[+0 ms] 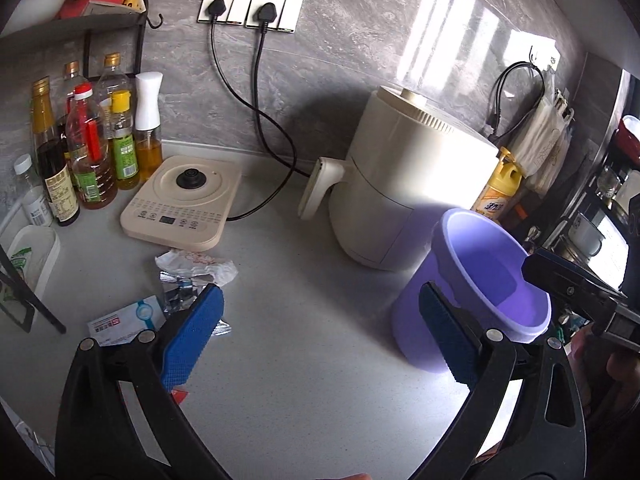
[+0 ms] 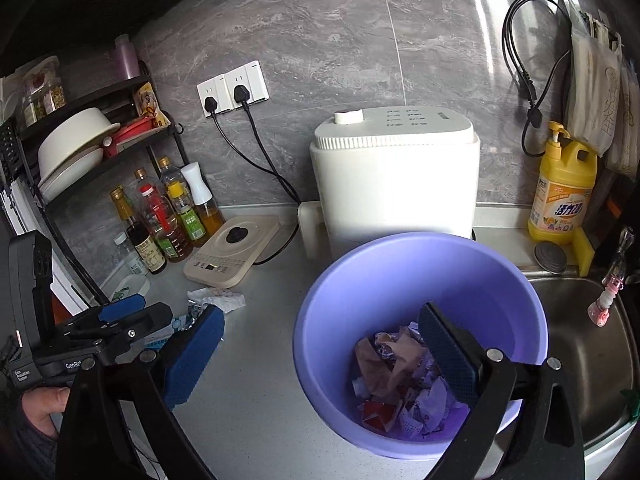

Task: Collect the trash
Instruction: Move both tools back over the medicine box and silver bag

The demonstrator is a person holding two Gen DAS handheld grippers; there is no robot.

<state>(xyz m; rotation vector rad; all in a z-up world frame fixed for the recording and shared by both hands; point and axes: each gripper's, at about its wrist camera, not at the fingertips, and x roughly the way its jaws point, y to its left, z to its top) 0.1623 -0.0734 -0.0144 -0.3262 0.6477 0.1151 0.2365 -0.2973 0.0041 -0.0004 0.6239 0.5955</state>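
Grey worktop [image 2: 256,400] carries a purple bin [image 2: 400,280] holding crumpled wrappers [image 2: 400,380]; right hand-held gripper [image 2: 324,354] and left hand-held gripper [image 1: 320,334] both gape wide, holding nothing.

Smooth matt lilac plastic forms the bin [image 2: 420,280] holding crumpled paper and foil scraps [image 2: 400,376], the counter [image 1: 304,360] is finely speckled matt stone, the far wall [image 2: 340,40] glossy grey marble-look tile, and the sink [image 2: 592,344] brushed metal.
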